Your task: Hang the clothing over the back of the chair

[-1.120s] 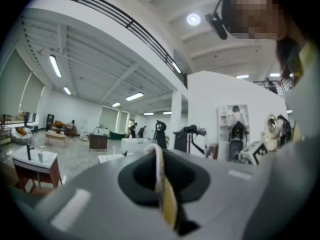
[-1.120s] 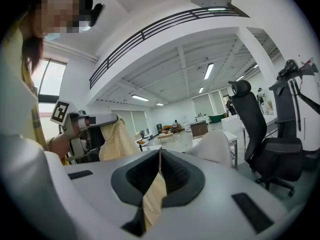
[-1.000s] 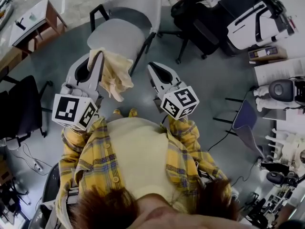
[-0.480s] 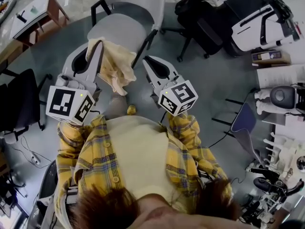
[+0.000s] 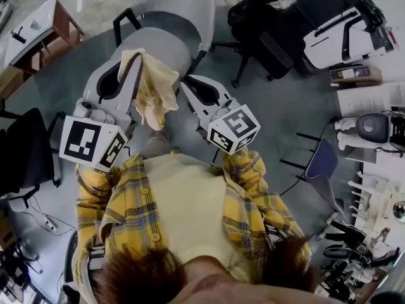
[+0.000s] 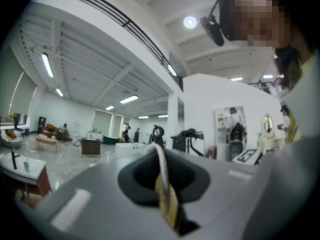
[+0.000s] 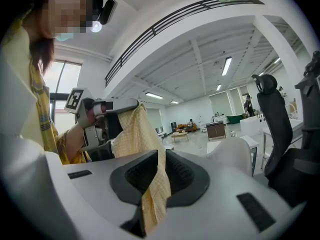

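Hanging over the near edge of the seat (image 5: 161, 40), the cloth (image 5: 152, 87) is clamped by the left gripper (image 5: 135, 61) and the right gripper (image 5: 185, 84). The chair back (image 5: 183, 2) lies beyond them, and the left gripper seems slightly nearer.

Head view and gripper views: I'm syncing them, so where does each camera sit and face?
Head view: on the person's head, looking steeply down at the grey chair; shows the plaid shirt, left gripper and right gripper, both shut on the clothing.
Left gripper view: on the left gripper, looking along its jaws into the hall; the person's torso at right.
Right gripper view: on the right gripper, looking across the hall; the torso at left.
Shared: head and right gripper views both show the left gripper and clothing.
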`<state>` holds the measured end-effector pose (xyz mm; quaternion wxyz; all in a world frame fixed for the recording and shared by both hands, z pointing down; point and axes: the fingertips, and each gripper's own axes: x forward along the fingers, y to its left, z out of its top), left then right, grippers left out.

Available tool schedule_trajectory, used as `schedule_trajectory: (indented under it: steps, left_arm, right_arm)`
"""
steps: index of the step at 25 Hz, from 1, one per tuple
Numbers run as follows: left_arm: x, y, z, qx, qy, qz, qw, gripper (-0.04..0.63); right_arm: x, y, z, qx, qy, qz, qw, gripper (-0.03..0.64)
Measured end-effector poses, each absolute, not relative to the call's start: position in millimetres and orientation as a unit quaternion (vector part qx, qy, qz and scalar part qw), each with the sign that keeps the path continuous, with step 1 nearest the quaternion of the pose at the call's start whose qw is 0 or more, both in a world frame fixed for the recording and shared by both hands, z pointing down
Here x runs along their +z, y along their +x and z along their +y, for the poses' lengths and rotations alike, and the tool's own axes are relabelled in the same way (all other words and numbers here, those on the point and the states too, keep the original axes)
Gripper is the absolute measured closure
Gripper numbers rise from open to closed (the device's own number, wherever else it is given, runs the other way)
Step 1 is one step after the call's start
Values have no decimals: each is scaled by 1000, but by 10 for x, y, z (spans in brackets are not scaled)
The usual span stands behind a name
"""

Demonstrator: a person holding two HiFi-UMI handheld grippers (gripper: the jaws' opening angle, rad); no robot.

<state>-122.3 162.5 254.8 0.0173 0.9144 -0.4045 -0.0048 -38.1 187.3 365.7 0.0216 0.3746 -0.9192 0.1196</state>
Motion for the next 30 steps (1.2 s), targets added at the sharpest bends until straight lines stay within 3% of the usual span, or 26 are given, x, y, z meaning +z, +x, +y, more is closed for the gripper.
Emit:
schedule_trajectory:
  steps: [19,20,22,30]
  left_arm:
    - [2526,-1536,232,-6,916,-400,23,581]
    - [2531,-1536,172,-5,918,-397,24,581]
    - [2545,-1548,57,-4,920,-391,24,581]
    - [2575,-1557,-218,-14,928,-372,35,581]
  right_arm:
    - [3462,-962,418,109,306,-946,14,595]
    - [3465,-997,356,110,300,-948,15,579]
    - [3498,-1098,247,111,284,-952,25,467]
    - [3693,-1384,-102,109,262,-957,69,373]
